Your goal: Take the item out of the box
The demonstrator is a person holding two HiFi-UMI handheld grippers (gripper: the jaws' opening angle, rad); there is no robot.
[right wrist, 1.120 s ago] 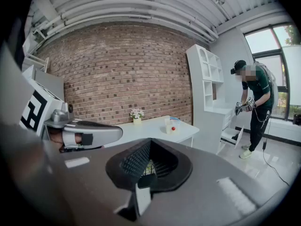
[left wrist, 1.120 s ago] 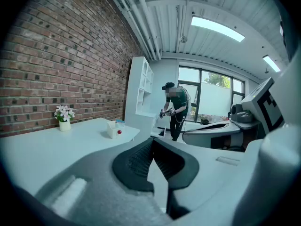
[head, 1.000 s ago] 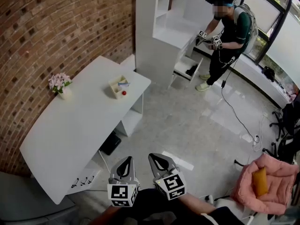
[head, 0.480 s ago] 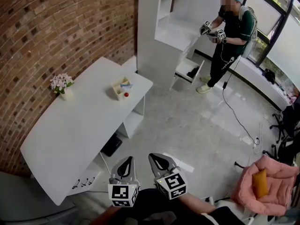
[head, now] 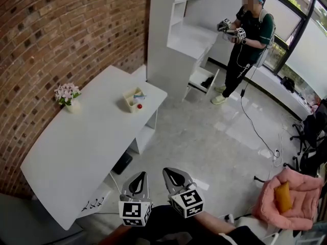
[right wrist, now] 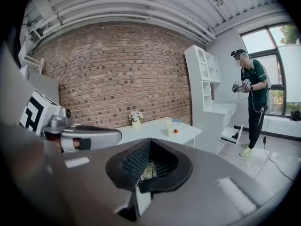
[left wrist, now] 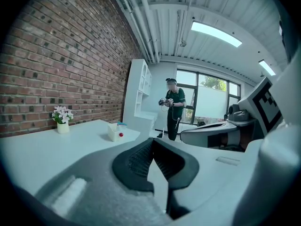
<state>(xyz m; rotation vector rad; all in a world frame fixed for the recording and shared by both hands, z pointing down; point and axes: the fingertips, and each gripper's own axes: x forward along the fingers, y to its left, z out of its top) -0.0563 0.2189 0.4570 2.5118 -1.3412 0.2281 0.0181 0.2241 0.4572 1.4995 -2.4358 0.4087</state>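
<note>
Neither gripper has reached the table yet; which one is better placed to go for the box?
Left, marginally. The left gripper and right gripper both hang by the body, jaws shut and empty, far from the box; the table lies on the left gripper's side.

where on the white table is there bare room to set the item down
The table is bare over its near half, from the flower pot toward you, and in the strip between pot and box. Only the far corner is crowded: the box, a small red thing by it.
</note>
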